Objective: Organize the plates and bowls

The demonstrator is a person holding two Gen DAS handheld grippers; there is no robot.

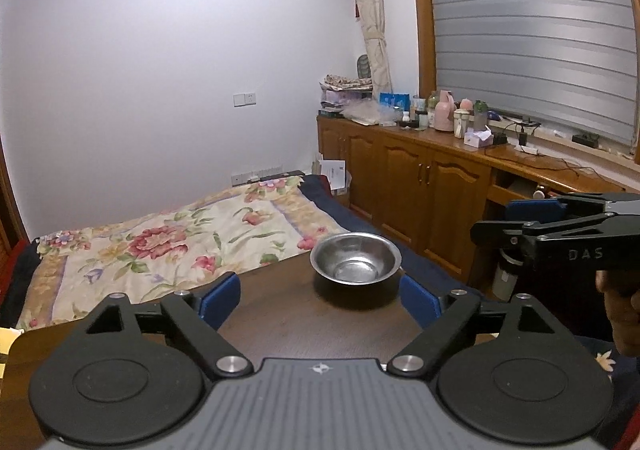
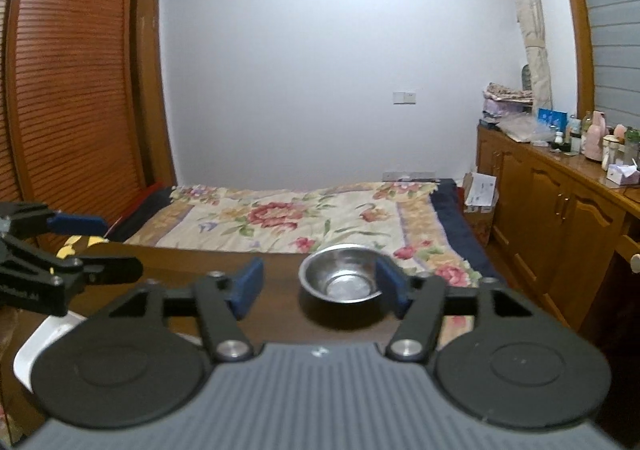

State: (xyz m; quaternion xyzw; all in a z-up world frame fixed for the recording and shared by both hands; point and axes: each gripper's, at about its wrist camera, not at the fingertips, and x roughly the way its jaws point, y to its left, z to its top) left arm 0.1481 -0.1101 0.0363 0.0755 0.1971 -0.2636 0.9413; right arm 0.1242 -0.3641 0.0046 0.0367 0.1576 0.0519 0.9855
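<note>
I judge the task barely begun: one steel bowl sits untouched at the centre of the frame, on the far edge of the brown surface. Left claw and right claw both gape wide, empty. Beyond: bed, cabinets at right.

metal bowl: 1 | white plate: 1 | table: 1 | tools: 2

My left gripper hangs spread wide above the counter, a steel bowl upright ahead; my right gripper hovers beside it.
</note>
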